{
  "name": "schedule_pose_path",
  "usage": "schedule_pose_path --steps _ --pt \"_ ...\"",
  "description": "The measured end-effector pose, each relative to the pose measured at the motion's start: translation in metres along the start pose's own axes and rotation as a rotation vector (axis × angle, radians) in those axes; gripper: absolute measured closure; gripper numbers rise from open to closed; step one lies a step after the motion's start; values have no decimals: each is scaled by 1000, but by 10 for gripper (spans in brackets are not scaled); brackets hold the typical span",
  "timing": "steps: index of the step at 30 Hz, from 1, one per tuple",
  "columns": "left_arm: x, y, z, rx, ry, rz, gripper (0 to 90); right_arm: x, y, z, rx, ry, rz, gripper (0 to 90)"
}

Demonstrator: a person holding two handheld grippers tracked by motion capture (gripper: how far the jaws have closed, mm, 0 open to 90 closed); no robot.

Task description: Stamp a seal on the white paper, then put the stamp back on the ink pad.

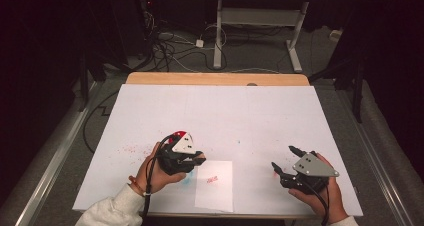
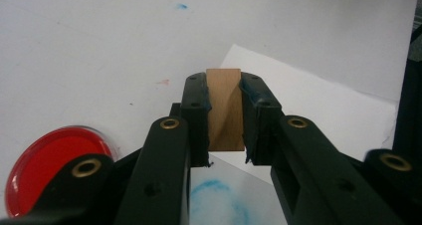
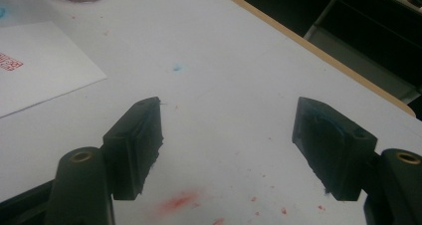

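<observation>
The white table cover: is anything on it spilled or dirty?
Yes. The white table cover has red ink specks and a smear near the open right gripper, and a blue smudge under the left gripper, which is shut on a wooden stamp block. They look like stray stamping ink.

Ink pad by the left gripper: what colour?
Red ink pad, clearest in the left gripper view.

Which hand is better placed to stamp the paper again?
Left. The left gripper already clamps the wooden stamp beside the paper; the right gripper is open, empty, farther off.
</observation>
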State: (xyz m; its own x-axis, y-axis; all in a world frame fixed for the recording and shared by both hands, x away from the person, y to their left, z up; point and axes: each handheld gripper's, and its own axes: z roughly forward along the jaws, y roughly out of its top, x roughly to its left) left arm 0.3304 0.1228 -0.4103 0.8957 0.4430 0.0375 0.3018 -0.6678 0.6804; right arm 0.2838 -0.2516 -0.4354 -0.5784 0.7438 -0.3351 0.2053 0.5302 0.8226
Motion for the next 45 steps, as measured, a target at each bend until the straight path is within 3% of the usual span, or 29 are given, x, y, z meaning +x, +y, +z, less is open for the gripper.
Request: schedule_pose_path --steps 19,24,28,45 --pt "37 -2 -30 -43 86 -86 735 3 -1 4 8 21 -13 285" --pt "46 -5 -37 -31 118 -118 735 3 0 3 4 19 -7 284" --pt "54 -6 -40 -22 116 -132 735 5 0 4 8 26 -14 284" --pt "89 -13 -4 76 86 -215 733 5 -2 5 23 23 -17 282"
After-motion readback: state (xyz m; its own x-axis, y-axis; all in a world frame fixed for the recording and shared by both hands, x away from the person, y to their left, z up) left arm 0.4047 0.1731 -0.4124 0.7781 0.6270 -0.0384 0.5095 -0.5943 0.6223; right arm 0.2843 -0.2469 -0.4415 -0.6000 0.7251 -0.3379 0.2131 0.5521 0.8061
